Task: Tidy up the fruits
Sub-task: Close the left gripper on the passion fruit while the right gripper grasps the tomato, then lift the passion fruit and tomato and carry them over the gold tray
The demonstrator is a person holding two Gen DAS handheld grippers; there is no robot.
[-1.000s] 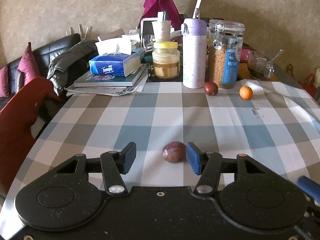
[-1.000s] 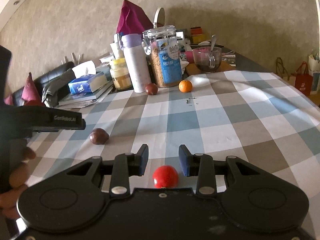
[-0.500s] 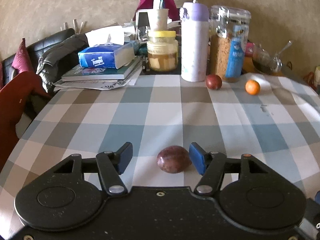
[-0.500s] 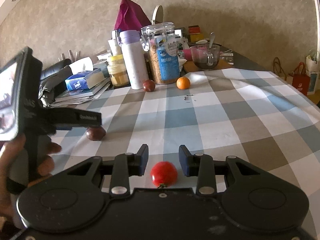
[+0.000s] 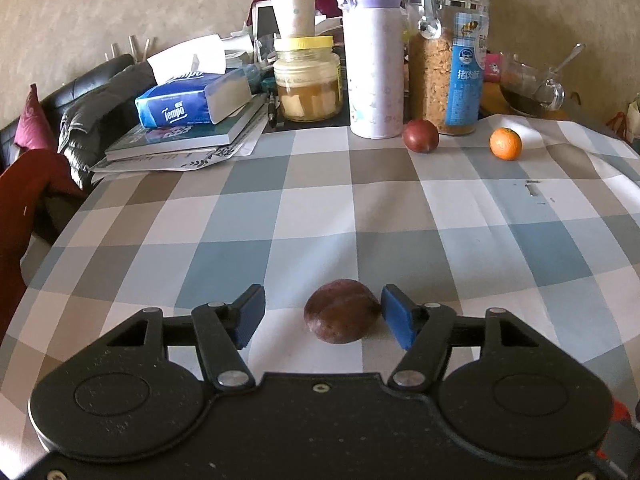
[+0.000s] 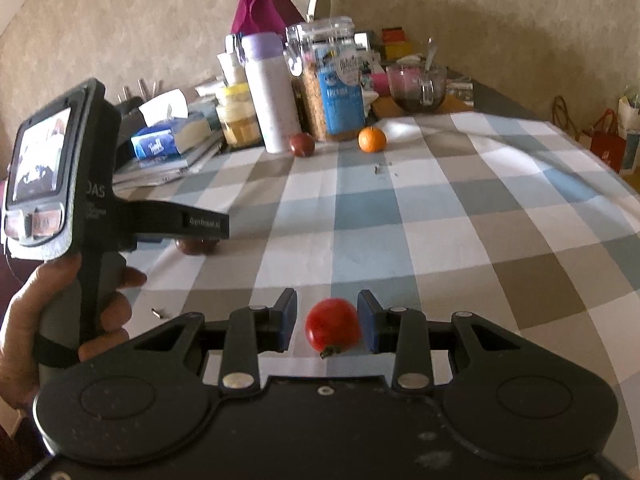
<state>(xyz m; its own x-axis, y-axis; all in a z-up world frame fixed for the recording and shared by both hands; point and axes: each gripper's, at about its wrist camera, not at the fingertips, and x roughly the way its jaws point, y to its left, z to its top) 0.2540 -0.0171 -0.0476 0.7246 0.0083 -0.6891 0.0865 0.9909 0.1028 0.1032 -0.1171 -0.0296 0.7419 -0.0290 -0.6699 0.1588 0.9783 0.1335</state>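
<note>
A brown-purple passion fruit [image 5: 341,316] lies on the checked tablecloth between the blue pads of my left gripper [image 5: 323,316], which stands open; the right pad is close to it, the left pad apart. A red tomato [image 6: 333,328] lies between the fingers of my right gripper [image 6: 327,322], also open, with small gaps on both sides. In the right wrist view the left gripper's body [image 6: 80,200], held by a hand, hides most of the passion fruit [image 6: 196,246]. A dark red fruit [image 5: 420,136] and an orange [image 5: 505,143] sit at the far side.
Along the far edge stand a white-purple flask [image 5: 374,56], a cereal jar [image 5: 446,60], a yellow-lidded jar [image 5: 309,78], a tissue box on books [image 5: 188,106] and a glass cup with a spoon [image 5: 532,88]. A sofa with a jacket [image 5: 88,116] lies left.
My left gripper has moved forward and lower, so the passion fruit now sits between its pads. My right gripper stays around the tomato; the tomato looks slightly nearer the fingertips.
</note>
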